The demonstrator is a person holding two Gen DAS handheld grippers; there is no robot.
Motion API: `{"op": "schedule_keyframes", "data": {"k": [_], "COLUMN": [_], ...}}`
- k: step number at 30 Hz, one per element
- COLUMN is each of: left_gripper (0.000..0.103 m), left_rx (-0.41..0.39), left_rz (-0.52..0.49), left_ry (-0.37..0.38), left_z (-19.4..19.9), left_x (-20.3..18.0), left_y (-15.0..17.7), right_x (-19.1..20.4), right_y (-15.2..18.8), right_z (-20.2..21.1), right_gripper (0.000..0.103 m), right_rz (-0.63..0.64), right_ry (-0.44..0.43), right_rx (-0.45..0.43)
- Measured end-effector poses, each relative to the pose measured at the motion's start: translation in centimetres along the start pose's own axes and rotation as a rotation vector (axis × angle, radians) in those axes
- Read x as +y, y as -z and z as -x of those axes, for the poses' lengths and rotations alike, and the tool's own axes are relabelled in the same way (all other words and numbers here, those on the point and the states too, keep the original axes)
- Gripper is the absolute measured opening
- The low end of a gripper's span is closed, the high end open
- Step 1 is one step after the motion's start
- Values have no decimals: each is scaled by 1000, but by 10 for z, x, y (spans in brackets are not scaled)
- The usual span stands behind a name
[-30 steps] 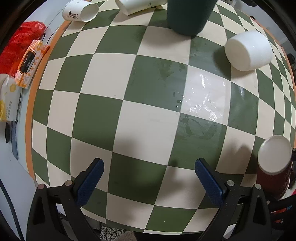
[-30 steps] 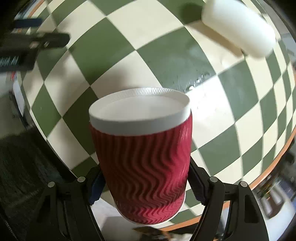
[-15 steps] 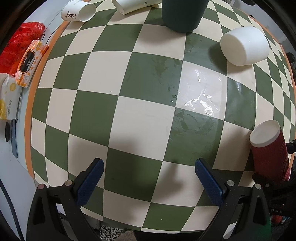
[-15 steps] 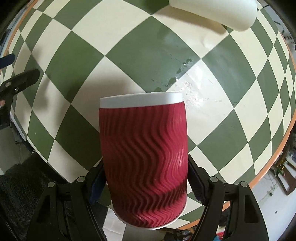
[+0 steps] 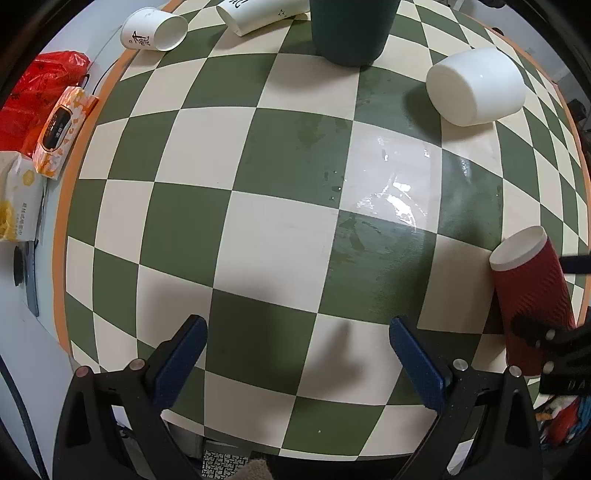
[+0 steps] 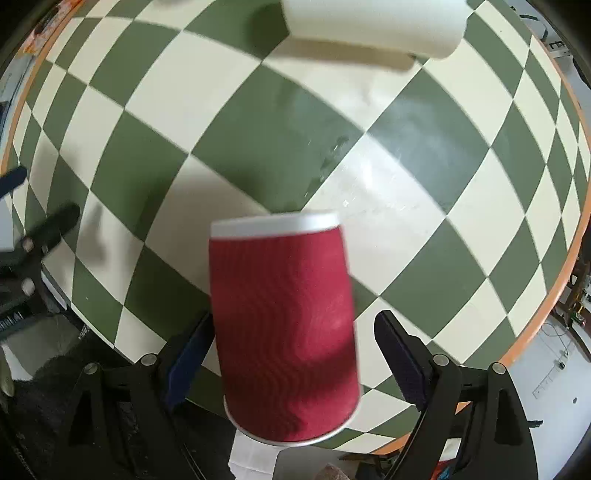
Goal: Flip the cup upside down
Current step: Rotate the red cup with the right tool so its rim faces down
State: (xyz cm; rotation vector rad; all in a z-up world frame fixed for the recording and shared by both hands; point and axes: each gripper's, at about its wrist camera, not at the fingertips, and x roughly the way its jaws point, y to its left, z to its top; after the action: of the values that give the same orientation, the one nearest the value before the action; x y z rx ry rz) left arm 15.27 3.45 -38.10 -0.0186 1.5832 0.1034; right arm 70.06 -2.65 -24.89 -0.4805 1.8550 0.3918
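Checkered green-and-cream desk (image 5: 280, 236) carries a white cup (image 5: 476, 86) on its side, while the red cup (image 6: 284, 325), blurred, sits between the right hand-held gripper's (image 6: 291, 354) seemingly parted fingers, and the left hand-held gripper (image 5: 295, 354) gapes empty.

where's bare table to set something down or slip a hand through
Widest bare stretch: mid table, bordered by the left tool, the wet patch and the left orange edge. Crowded along the far side: two paper cups, green cup, tipped white cup. The red cup fills the near right corner.
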Motion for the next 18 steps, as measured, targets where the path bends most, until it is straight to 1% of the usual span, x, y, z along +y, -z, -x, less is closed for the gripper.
{"op": "schedule_keyframes", "data": {"k": [3, 4, 5, 10, 11, 12, 14, 16, 17, 18], "left_gripper": [101, 101, 101, 101, 101, 101, 101, 101, 101, 101], "left_rx": [-5, -5, -4, -3, 0, 1, 4, 5, 6, 6], "left_rz": [-1, 0, 2, 1, 2, 3, 4, 4, 5, 6], "left_ry": [-1, -1, -1, -7, -9, -10, -11, -13, -13, -13], "left_z": [3, 5, 6, 8, 8, 6, 5, 2, 2, 2], "left_x": [-3, -1, 0, 2, 2, 2, 4, 6, 6, 6], "left_y": [3, 2, 3, 4, 6, 6, 7, 11, 12, 12], "right_x": [-9, -16, -20, -36, -39, -32, -42, -34, -33, -31], "right_y": [-18, -29, -36, -71, -74, -69, -76, -78, -78, -74], "right_z": [22, 28, 22, 31, 32, 29, 34, 34, 38, 36], "right_gripper": [90, 90, 90, 90, 90, 90, 90, 90, 85, 76], "right_rz": [-2, -7, -9, -34, -37, -42, -50, -59, -64, -69], "right_ry": [-3, -5, -7, -27, -30, -29, -20, -18, -21, -27], "right_rx": [2, 7, 14, 41, 46, 46, 45, 45, 45, 43]}}
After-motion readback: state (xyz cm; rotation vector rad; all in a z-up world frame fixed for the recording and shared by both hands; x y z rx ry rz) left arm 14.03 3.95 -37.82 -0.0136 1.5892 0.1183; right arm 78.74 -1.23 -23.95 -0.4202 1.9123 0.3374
